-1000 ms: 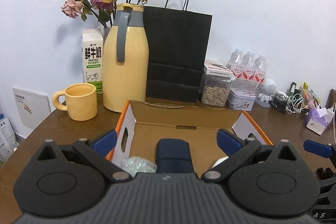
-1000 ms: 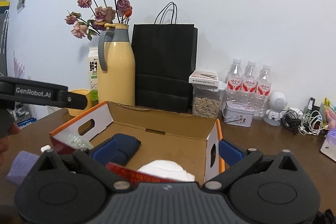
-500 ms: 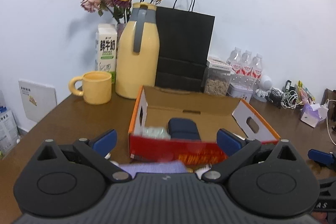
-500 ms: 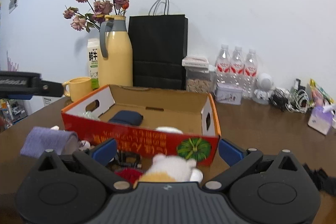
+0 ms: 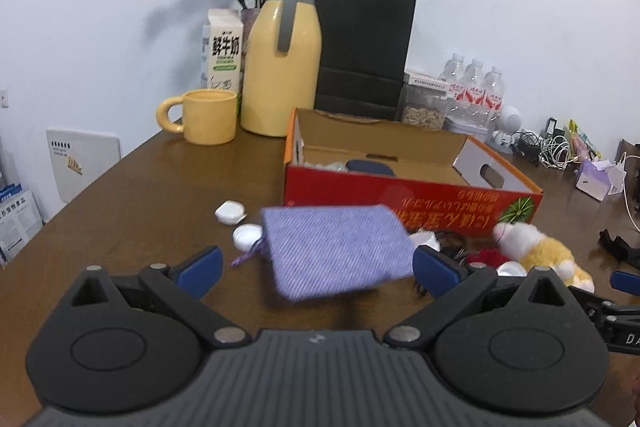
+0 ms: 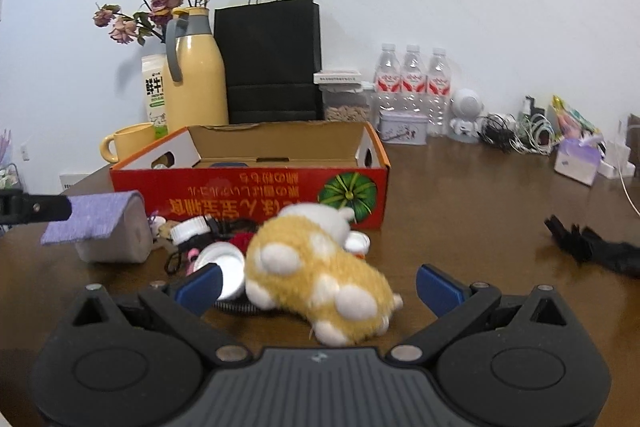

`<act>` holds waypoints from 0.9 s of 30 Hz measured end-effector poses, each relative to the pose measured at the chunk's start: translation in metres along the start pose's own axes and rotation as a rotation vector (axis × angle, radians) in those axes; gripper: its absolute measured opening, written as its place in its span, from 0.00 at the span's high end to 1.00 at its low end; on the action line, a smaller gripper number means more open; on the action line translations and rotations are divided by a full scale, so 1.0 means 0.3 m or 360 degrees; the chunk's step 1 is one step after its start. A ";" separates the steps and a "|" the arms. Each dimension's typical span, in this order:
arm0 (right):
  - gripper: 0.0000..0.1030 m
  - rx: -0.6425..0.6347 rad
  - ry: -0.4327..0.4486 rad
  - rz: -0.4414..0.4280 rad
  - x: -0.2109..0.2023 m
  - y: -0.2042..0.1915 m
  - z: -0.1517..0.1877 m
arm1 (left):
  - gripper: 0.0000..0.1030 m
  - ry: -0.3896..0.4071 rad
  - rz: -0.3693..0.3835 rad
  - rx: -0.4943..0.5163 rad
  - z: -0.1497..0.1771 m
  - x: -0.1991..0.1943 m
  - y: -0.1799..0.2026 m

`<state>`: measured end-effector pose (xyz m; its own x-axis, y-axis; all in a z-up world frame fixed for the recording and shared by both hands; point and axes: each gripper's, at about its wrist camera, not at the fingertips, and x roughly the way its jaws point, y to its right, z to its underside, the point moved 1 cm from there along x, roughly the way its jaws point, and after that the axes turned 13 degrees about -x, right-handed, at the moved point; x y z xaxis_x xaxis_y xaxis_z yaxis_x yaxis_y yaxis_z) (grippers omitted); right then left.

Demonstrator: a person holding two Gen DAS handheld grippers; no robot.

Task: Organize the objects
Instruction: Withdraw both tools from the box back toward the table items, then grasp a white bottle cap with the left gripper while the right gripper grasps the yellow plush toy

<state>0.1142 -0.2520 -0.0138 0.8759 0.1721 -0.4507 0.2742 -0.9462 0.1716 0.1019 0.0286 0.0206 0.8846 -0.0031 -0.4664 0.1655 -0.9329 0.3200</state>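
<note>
Two open tongs, one in each of my hands, hang low over the dark brown wooden table, and neither clamps anything. My left gripper has its blue pads spread wide, and the lilac woven fabric pouch lies straight ahead between them, its long axis running across my fingers, left to right, with a short tassel at its left end. From the right wrist view that pouch looks folded over, one flap lifted; whether my left pads touch it I cannot tell. My right gripper is just as wide apart, and the yellow plush toy with white patches lies between its pads, long axis slanting from near right to far left, belly and paws turned up. So each hand is nearest its own thing: left to the pouch, right to the toy. Both lie just in front of the open red cardboard box with a pumpkin print, which I judge to be where they belong. Small white round caps and dark tangled oddments sit between pouch and toy, close enough to snag a sloppy pinch.
</note>
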 end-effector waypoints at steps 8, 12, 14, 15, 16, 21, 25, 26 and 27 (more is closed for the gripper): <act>0.00 0.0157 -0.0050 -0.0027 0.027 0.013 0.011 | 0.00 0.0006 -0.0010 -0.0034 0.024 -0.021 -0.058; 0.00 0.0276 -0.0070 -0.0040 0.063 0.027 -0.009 | 0.00 0.0003 -0.0049 -0.0066 0.023 -0.027 -0.097; 0.00 0.0334 -0.0082 -0.0056 0.084 0.033 -0.022 | 0.00 0.0012 -0.0067 -0.0083 0.012 -0.030 -0.116; 0.00 0.0352 -0.0088 -0.0058 0.093 0.035 -0.028 | 0.00 0.0019 -0.0074 -0.0095 0.004 -0.031 -0.127; 0.00 0.0368 -0.0095 -0.0056 0.102 0.034 -0.033 | 0.00 0.0026 -0.0076 -0.0107 -0.004 -0.034 -0.137; 0.00 0.0470 -0.0150 -0.0021 0.156 0.044 -0.037 | 0.00 0.0081 -0.0066 -0.0131 -0.047 -0.041 -0.172; 0.00 0.0542 -0.0184 -0.0001 0.198 0.055 -0.028 | 0.00 0.0101 -0.0094 -0.0152 -0.078 -0.017 -0.205; 0.00 0.0556 -0.0190 0.0002 0.208 0.057 -0.023 | 0.00 0.0100 -0.0107 -0.0156 -0.084 -0.007 -0.214; 0.00 0.0565 -0.0191 0.0001 0.214 0.058 -0.020 | 0.00 0.0099 -0.0126 -0.0161 -0.092 0.009 -0.226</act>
<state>0.1775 -0.2559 -0.0346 0.8174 0.1578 -0.5540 0.1002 -0.9860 -0.1330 0.1051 0.1017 0.0204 0.8917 0.0946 -0.4426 0.2763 -0.8883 0.3668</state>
